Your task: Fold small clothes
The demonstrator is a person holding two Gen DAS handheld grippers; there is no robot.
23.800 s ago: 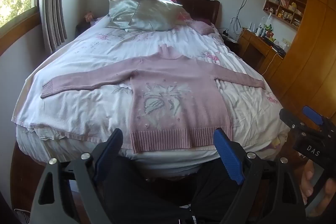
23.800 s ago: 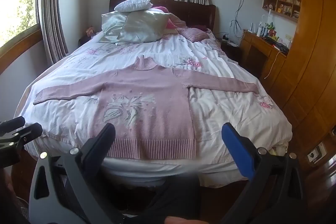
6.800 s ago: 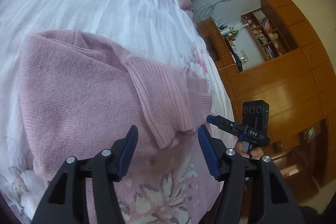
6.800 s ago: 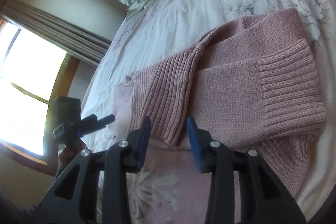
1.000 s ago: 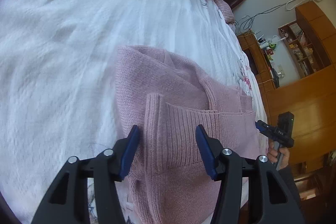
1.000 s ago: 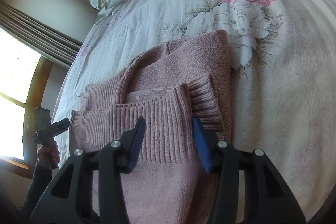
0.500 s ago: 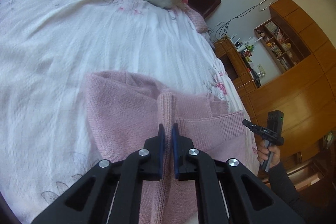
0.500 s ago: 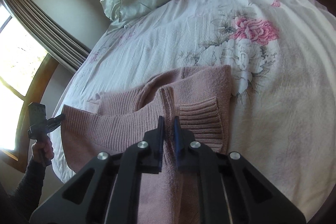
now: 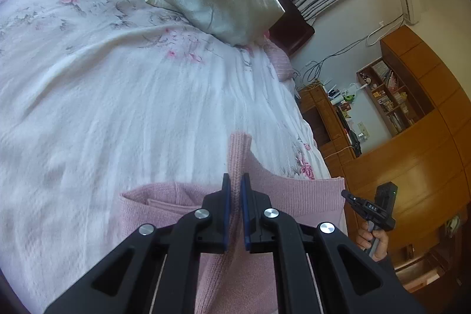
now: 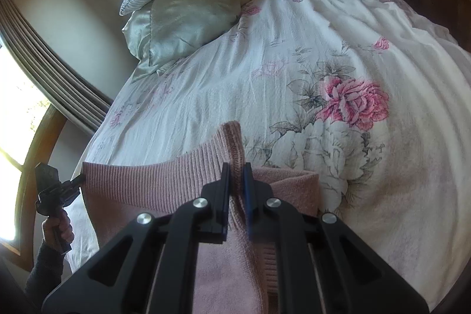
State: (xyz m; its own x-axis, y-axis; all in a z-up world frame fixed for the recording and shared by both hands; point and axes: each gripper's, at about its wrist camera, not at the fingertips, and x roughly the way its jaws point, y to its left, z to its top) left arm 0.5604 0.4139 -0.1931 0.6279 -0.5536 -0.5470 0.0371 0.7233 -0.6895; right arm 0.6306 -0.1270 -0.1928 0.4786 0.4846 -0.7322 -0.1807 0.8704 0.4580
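White floral bedspread (image 9: pixel 123 96), near edge: your left gripper (image 9: pixel 234 193) and right gripper (image 10: pixel 236 175) each pinch soft pink knitted sweater (image 9: pixel 294 196); limp, sags, so grip ribbed hem corners.

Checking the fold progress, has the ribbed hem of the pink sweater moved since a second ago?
Yes. The ribbed hem, pinched by both grippers, has lifted off the sweater's body toward the green pillow.
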